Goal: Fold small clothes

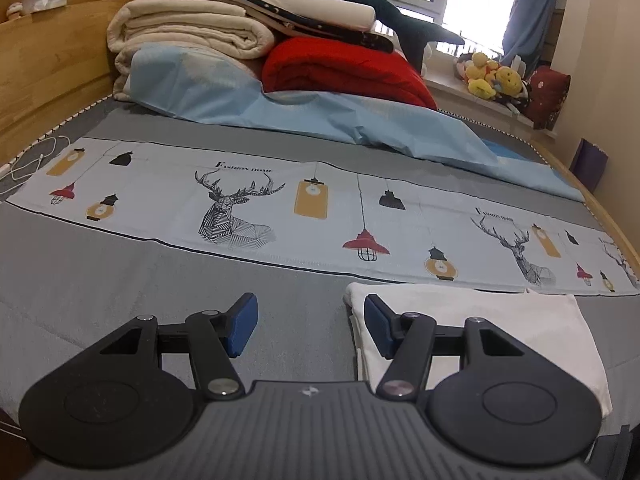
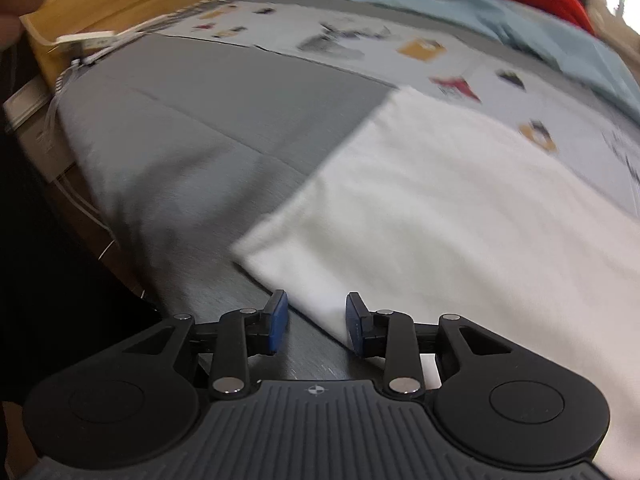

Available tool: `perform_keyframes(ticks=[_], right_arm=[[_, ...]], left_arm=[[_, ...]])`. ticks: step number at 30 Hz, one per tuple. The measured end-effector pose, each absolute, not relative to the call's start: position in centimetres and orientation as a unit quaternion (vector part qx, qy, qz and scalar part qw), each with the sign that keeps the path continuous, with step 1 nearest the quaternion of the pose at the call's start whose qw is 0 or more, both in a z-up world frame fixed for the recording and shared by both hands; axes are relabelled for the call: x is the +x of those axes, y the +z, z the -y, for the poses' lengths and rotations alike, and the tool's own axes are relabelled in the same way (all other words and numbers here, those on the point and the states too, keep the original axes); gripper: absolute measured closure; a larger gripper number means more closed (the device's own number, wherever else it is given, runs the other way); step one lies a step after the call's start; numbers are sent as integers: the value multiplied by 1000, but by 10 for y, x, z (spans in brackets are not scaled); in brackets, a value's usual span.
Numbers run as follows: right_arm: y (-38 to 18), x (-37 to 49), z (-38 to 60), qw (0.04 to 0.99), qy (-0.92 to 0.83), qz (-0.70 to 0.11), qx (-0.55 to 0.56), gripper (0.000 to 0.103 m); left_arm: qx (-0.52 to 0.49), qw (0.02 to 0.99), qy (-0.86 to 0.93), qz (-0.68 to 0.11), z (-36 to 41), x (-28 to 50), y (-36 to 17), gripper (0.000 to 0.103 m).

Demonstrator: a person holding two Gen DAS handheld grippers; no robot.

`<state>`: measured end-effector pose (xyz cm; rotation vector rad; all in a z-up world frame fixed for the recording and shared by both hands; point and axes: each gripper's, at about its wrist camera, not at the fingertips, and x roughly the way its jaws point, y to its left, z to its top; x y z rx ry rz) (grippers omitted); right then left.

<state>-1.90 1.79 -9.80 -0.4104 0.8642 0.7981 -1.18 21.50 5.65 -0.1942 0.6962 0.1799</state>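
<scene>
Left-wrist view, left to right: left gripper sat at lower centre with jaws wide and nothing between them; its right pad overlapped the left edge of the white garment, which lay flat at lower right on the grey bedspread. 1 garment counted, 1 printed strip with deer and lamps across mid-frame, and a stack of folded bedding at upper left with a red quilt just right of it. Right-wrist view: right gripper at lower centre, jaws partly open, the garment's near edge running between the pads without being pinched; cloth filled the centre and right of frame. Judged light, soft and limp, likely to sag and crease when lifted, not fragile, little slip on the bedspread. Best hold seemed the corners or hem edge, 1 per gripper, pinching both layers.
</scene>
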Motion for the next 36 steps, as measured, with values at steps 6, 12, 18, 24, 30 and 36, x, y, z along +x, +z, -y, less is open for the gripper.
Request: perform_keyframes(ticks=[6,12,18,24,30,36], right_arm=[[-106,-25,-44,796,399,-391,-233,65],[-116,-25,-64,793,386,-384,-271,62],[-107,-14,-50,813,372,-389,-222,97],[-62,-13,-25,848,376,-344,-146,98],[-44,-10,-2,856,377,-337,-108,98],[-35,-10,6,858,379,-332,-96,98]], left_arm=[[-94,929,88,-346,-213,-13,55,38],[-83,924,90,-363,-213,-14,51,37],[-115,914,93,-377,-228,-12,45,37],[-124,902,57,-410,-216,11,28,32],[-253,834,-25,-490,-217,48,-21,23],[-322,783,-25,-532,-225,81,-53,23]])
